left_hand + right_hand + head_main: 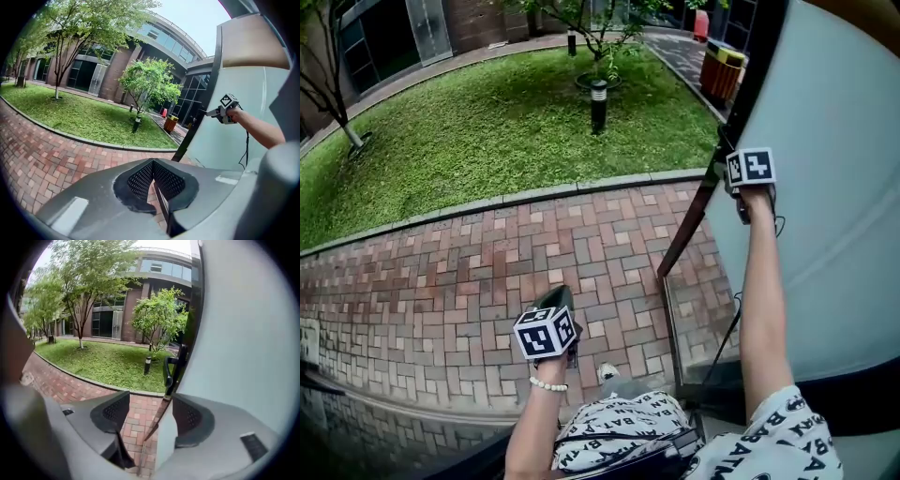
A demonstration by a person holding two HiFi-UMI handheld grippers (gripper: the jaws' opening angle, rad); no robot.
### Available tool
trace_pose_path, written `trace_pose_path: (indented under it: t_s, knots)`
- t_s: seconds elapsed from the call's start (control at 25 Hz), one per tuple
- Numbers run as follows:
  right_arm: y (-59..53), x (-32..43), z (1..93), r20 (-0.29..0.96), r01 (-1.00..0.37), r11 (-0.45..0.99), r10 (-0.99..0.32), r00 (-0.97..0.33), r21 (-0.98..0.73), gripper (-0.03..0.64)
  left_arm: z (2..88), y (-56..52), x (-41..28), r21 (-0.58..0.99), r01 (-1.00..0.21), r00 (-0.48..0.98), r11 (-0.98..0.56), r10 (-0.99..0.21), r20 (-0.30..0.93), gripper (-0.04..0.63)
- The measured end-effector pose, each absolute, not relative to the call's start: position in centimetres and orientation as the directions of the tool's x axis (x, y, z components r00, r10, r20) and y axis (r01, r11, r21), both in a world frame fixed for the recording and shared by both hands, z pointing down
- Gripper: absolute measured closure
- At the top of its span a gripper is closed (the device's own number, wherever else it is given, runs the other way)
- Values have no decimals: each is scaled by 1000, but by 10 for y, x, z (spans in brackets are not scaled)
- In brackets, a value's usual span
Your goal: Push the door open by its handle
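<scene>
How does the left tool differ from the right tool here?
Jaws: the left tool has its jaws together, nothing between; the right tool has them apart, lined up with the edge of the door. Position: in the head view the left tool sits low over the brick paving, while the right tool is raised at the door, whose handle lies ahead of its jaws, not between them. Both carry a marker cube.

Soft overcast daylight, faint shadows, fisheye bending, dark vignetted gripper-view corners

L claw (152, 180) shut, low; R claw (146, 414) open, raised.
</scene>
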State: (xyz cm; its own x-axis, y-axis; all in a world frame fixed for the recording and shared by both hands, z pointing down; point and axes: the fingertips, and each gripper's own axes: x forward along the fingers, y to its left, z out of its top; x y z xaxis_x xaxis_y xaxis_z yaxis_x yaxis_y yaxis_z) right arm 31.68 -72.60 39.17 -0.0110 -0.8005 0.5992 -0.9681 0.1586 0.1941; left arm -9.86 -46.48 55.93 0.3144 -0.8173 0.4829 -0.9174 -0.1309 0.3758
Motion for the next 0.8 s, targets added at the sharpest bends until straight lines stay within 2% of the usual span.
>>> trace_pose_path:
  t_s: [0.12,0.36,0.48,0.52,0.56,0.6,0.68,0.8]
  knots:
    - [-668,298,365,537,-965,168,-843,-35,199,316,554,-424,-105,377,-915,323,-144,-821,471,608]
    - [-532,234,343,462,-955,293,-854,-239,48,327,526,-330,-106,394,-903,354,-174,-822,447,608]
    - [-473,213,339,424,-953,302,-864,-273,1,348,513,-291,-106,419,-888,381,-191,-815,436,608]
    - [-455,208,338,412,-955,296,-870,-272,-6,436,510,-278,-105,436,-879,393,-195,-812,431,607]
    - [-438,202,338,400,-956,292,-875,-272,-12,467,508,-265,-104,446,-872,404,-201,-809,426,607]
    - [-422,197,337,388,-957,291,-880,-275,-17,552,506,-254,-102,449,-869,413,-209,-807,422,607]
    - [-395,186,335,358,-955,295,-891,-280,-13,614,502,-237,-98,443,-866,425,-230,-806,413,607]
    - [-360,174,337,325,-952,304,-904,-277,33,614,501,-219,-92,445,-861,437,-245,-804,403,607]
